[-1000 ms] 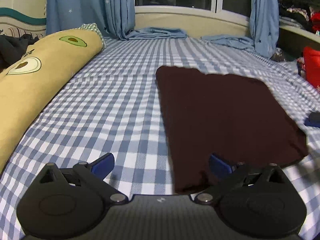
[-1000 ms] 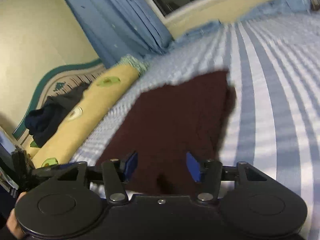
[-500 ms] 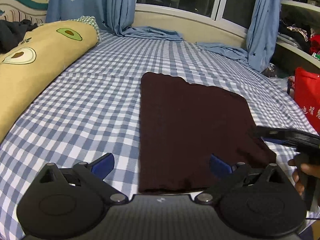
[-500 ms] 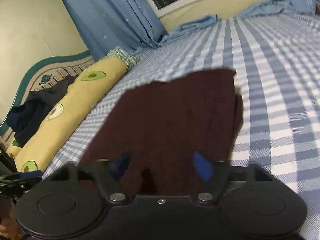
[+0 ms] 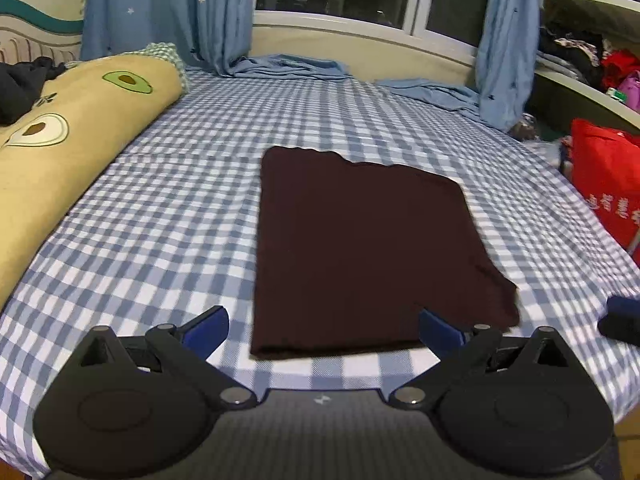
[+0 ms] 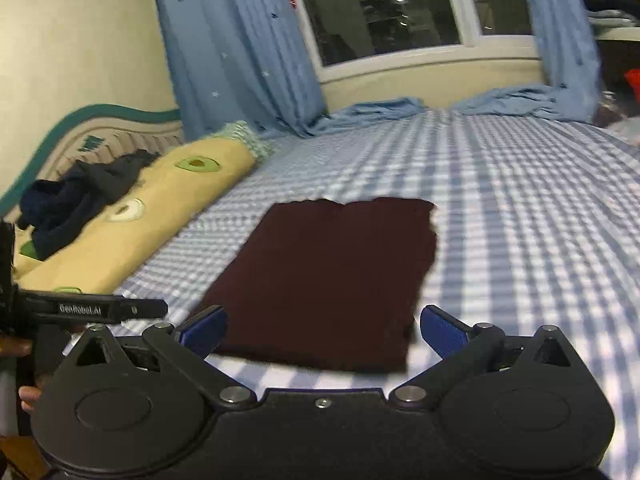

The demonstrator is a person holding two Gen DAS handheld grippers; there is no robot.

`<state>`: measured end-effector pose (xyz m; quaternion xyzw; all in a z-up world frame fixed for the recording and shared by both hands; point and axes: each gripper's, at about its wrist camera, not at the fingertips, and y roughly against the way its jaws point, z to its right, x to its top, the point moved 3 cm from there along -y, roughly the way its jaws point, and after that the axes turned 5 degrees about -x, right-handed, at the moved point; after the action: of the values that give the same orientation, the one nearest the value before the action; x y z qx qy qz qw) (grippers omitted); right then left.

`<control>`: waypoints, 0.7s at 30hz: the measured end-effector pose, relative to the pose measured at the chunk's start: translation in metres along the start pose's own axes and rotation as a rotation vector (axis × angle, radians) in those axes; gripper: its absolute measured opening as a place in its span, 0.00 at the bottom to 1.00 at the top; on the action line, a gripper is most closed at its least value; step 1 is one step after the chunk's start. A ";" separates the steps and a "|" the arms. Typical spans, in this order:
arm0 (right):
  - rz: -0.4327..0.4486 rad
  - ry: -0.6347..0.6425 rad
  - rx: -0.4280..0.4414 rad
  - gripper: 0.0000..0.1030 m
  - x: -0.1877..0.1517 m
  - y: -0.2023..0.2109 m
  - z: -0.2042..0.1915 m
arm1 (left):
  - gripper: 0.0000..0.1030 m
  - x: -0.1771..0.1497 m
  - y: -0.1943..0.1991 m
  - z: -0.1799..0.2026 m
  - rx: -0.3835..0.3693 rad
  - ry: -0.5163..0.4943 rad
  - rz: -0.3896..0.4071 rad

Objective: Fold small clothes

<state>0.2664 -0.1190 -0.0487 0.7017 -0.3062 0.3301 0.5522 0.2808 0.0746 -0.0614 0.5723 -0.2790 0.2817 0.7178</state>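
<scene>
I have both grippers spread wide with nothing between their fingers. The left gripper (image 5: pixel 322 330) hangs over the near edge of the bed (image 5: pixel 168 216), just short of the dark maroon garment (image 5: pixel 360 248), and the right gripper (image 6: pixel 322 330) sits at the same near edge, further to the right. The garment lies flat as a rough rectangle, a little right of the bed's middle and closer to the near edge than to the window side.

My worry is the next grab. The cloth looks layered, so fingers closing on the near hem could take only the top ply, and the fold would then peel open or skew. The far edge already looks wavy, and a careless pull could drag the whole piece across the checked sheet.

The left view shows a red bag (image 5: pixel 608 176) off the bed's right edge. Only the right view shows the other gripper's black body, the hand holding it, and dark clothes (image 6: pixel 76 196) heaped on the avocado bolster (image 6: pixel 160 208).
</scene>
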 end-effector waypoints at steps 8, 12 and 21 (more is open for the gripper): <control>-0.201 -0.120 -0.039 1.00 -0.051 0.042 0.002 | 1.00 -0.014 0.016 0.017 -0.002 -0.043 -0.010; -0.142 -0.077 -0.071 1.00 -0.049 0.039 -0.004 | 1.00 -0.019 0.019 0.023 0.009 -0.076 -0.015; -0.057 0.004 -0.020 1.00 -0.022 0.022 -0.019 | 1.00 -0.025 0.032 0.026 0.061 -0.106 -0.006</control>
<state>0.2333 -0.1034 -0.0504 0.7039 -0.2881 0.3124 0.5691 0.2383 0.0532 -0.0529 0.6089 -0.3061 0.2572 0.6852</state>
